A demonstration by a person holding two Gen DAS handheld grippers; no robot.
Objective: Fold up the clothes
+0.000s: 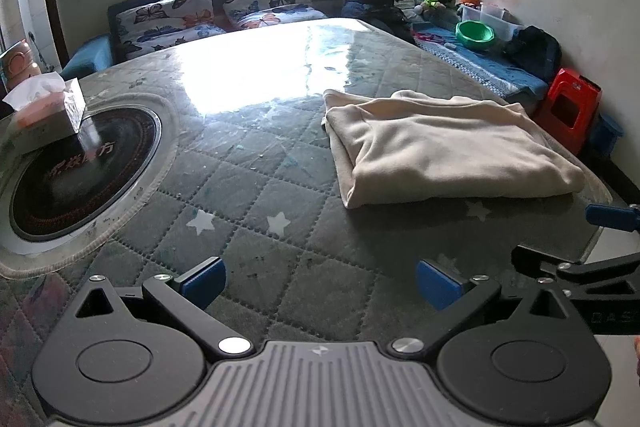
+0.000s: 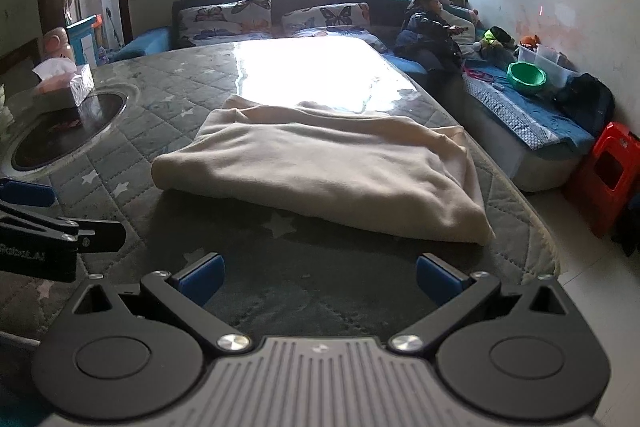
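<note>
Already folded, the cream fleece garment (image 2: 320, 171) lies near the right edge of the quilted grey star-patterned tabletop (image 1: 248, 187). Both the left tool (image 1: 320, 285) and the right tool (image 2: 319, 281) hover spread apart, empty, near the front edge.

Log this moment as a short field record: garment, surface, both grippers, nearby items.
garment: cream garment, folded into a flat bundle, lying on the table
surface: quilted star-print table cover under a clear sheet
left gripper: open, empty, short of the garment
right gripper: open, empty, near the garment's front edge
nearby: tissue box at the round black cooktop
beyond table: red stool, green bowl
</note>
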